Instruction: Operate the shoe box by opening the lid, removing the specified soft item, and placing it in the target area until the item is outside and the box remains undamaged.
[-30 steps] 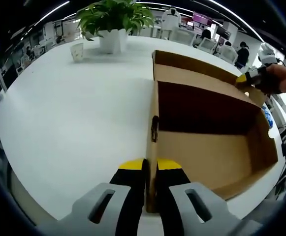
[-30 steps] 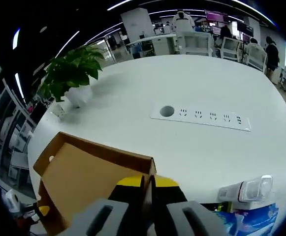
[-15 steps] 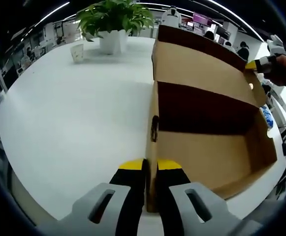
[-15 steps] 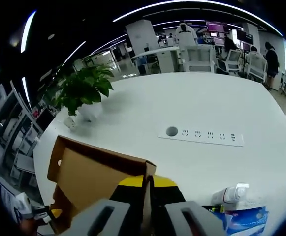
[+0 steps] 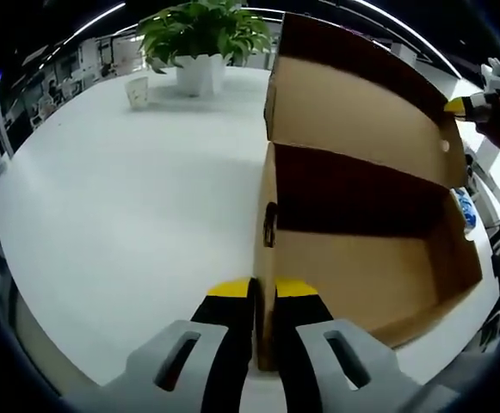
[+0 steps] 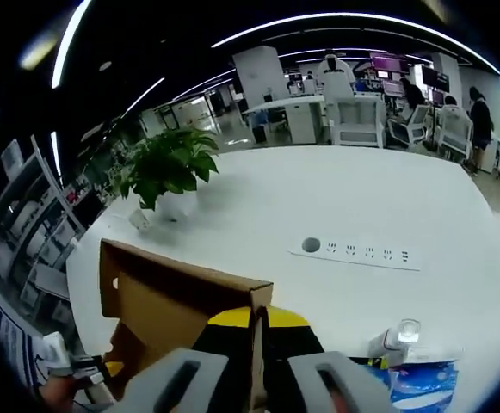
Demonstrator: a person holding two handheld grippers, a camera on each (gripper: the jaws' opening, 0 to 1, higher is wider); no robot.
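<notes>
Left gripper [image 5: 263,297] clamping near end wall of shoe box [image 5: 379,275], cardboard edge running up between its yellow-tipped jaws. Box sitting open on white table [image 5: 120,215], brown interior showing no item from this angle.

Right gripper [image 6: 258,320] pinching free edge of lid [image 6: 176,297], panel slotting between closed jaws. In left gripper view, lid [image 5: 361,103] standing raised above box's far wall, right gripper [image 5: 478,99] gripping its corner.

Potted plant [image 5: 200,39] sitting well apart beyond box. Power strip [image 6: 357,253] lying flush in tabletop.
</notes>
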